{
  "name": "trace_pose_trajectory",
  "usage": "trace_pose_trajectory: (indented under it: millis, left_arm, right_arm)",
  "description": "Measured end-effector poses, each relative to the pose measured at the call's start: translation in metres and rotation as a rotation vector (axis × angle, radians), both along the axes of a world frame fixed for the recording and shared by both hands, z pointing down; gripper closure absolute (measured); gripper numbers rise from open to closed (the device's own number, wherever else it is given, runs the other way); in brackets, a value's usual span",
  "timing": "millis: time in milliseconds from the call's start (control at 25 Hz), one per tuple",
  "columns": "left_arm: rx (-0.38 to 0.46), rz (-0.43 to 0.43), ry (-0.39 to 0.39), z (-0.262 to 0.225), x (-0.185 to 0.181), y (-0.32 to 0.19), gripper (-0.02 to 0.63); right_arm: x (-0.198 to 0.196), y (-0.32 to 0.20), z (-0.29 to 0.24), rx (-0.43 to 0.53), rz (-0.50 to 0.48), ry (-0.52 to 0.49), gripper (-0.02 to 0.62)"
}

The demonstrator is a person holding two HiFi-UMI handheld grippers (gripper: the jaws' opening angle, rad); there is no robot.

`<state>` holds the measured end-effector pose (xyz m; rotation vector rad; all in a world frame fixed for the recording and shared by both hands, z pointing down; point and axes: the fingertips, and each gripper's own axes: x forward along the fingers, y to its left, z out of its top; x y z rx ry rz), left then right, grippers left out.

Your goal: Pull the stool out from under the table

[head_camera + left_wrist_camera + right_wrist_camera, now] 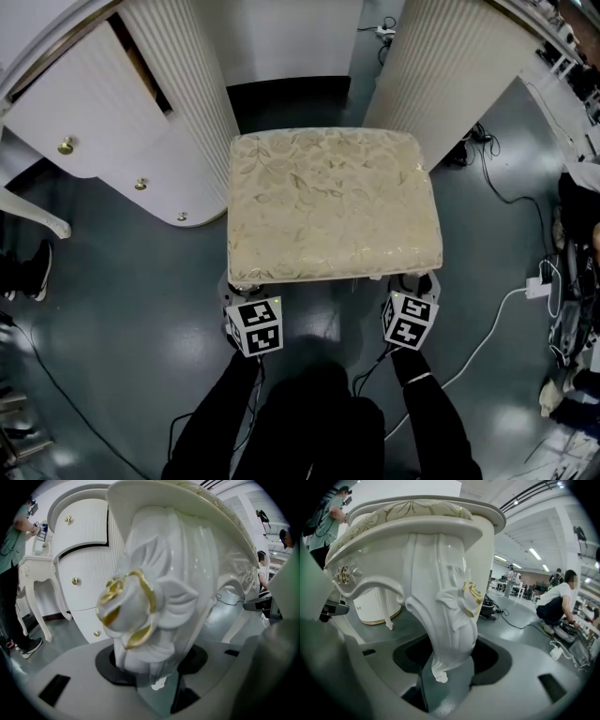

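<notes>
White fluted wood is seen at the far left, where the left pedestal (112,141) of the curved white dressing counter stands on the glossy grey floor (131,309). Nearer to the person, the left claw (154,677) is clenched around the white carved front left leg (154,597) with its gold rose ornament. The leg fills the space between the jaws.

In the middle, the rectangular stool with the cream brocade cushion (333,206) is found almost wholly in the open. The whole cushion is visible, and only its far edge lies near the mouth of the dark knee gap (286,98) between the pedestals.

At the right, the right claw (450,667) is closed in the same way on the white front right leg (445,611). Beyond it the right pedestal (450,84) is seen.

The pulling is judged to be nearly or fully done. What is left is most probably only the release of both legs, though a little more drawing back may be wanted.
</notes>
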<state>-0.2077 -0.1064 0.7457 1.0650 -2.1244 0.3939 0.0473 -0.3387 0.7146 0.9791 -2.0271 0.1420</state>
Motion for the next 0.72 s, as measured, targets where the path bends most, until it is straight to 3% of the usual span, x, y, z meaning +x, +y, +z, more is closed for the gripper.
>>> trace_pose_trajectory:
  millis: [160,400,600,720]
  left_arm:
    - [-0.01,-0.022,-0.003,0.001,-0.001,0.001,0.391]
    - [-0.045,-0.073,0.04,0.004,0.001,0.006,0.391]
    - [-0.095,-0.123,0.105,0.006,0.007,0.017,0.382]
    - [-0.093,-0.147,0.107,0.002,0.011,0.021,0.377]
  right_arm:
    - [0.0,0.0,0.0,0.017,-0.004,-0.004,0.347]
    - [0.001,0.001,0.0,-0.049,0.01,0.0,0.347]
    - [0.008,0.009,0.008,-0.175,0.107,-0.104,0.341]
    - [0.013,0.012,0.006,-0.188,0.136,-0.132,0.336]
